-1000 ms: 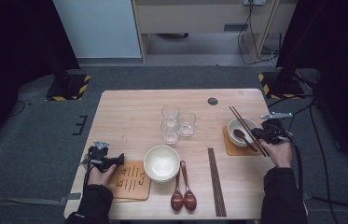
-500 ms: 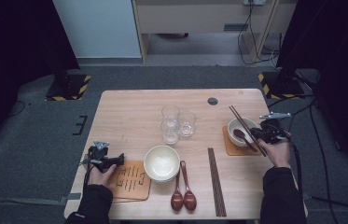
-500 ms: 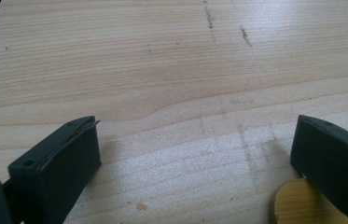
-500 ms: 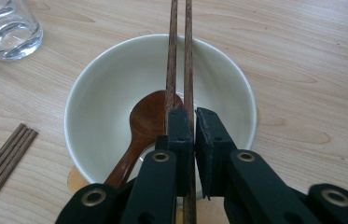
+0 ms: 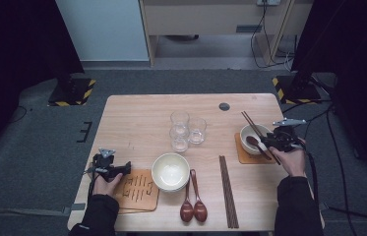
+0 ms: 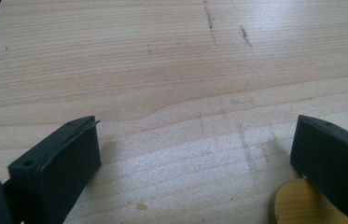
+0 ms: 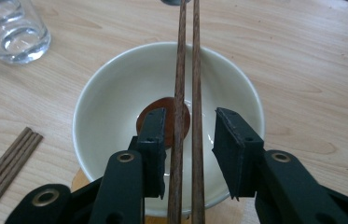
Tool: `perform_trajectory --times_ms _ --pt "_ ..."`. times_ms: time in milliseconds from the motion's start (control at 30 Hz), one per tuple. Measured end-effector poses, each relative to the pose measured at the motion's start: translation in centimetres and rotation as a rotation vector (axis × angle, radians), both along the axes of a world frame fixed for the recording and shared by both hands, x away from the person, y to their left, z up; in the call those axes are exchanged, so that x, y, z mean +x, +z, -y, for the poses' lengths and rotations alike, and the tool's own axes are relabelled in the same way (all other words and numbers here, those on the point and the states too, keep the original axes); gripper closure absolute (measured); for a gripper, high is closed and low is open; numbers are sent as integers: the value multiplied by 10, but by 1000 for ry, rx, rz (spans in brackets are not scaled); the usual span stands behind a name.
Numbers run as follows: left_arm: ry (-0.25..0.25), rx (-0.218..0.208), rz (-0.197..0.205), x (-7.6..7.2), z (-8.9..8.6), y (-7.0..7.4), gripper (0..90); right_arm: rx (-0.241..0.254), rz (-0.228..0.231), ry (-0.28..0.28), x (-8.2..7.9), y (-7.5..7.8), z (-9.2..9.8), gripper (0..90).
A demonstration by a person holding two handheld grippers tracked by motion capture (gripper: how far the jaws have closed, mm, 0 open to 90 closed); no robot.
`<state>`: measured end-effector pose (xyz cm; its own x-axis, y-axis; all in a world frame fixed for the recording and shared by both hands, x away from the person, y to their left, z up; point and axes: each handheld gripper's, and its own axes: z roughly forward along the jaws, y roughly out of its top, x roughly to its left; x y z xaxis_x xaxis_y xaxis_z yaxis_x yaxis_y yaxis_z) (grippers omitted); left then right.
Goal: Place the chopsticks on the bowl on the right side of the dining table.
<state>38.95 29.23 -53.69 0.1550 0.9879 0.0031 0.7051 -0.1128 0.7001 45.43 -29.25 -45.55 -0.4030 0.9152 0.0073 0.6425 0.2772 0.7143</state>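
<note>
A pair of dark wooden chopsticks [image 7: 188, 56] lies across a white bowl [image 7: 97, 98] that holds a brown spoon [image 7: 150, 116]. My right gripper [image 7: 190, 116] straddles the near end of the sticks. Its jaws have just been opening; the sticks lie between them, and the right pad stands clear. From the high view the bowl [image 5: 246, 133] sits on a wooden coaster [image 5: 242, 153] at the table's right, with the right gripper [image 5: 272, 142] beside it. My left gripper [image 5: 128, 168] is open and empty, low over bare table [image 6: 171, 70] beside a wooden coaster [image 6: 297, 205].
Three glasses [image 5: 186, 129] stand mid-table. Toward the front are a larger white bowl [image 5: 170, 171], two brown spoons [image 5: 193, 209] and more chopsticks [image 5: 228, 191]. The patterned coaster [image 5: 139, 189] lies front left, by the left hand.
</note>
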Motion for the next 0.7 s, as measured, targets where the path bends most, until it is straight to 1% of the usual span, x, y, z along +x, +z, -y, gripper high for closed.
perform_trajectory --times_ms 100,133,200,433,700 --pt "0 0 0 0 0 0 3 -13 -14 4 1 -2 -1 656" --pt "0 0 0 0 0 0 3 -19 -13 6 1 -3 -2 672" --pt "0 0 0 0 0 0 3 -20 -19 9 1 -3 -2 709" --pt "0 0 1 0 0 0 3 -30 -30 5 1 -4 -1 773" --pt "0 0 0 0 0 0 3 -38 -22 25 0 -3 -1 782"
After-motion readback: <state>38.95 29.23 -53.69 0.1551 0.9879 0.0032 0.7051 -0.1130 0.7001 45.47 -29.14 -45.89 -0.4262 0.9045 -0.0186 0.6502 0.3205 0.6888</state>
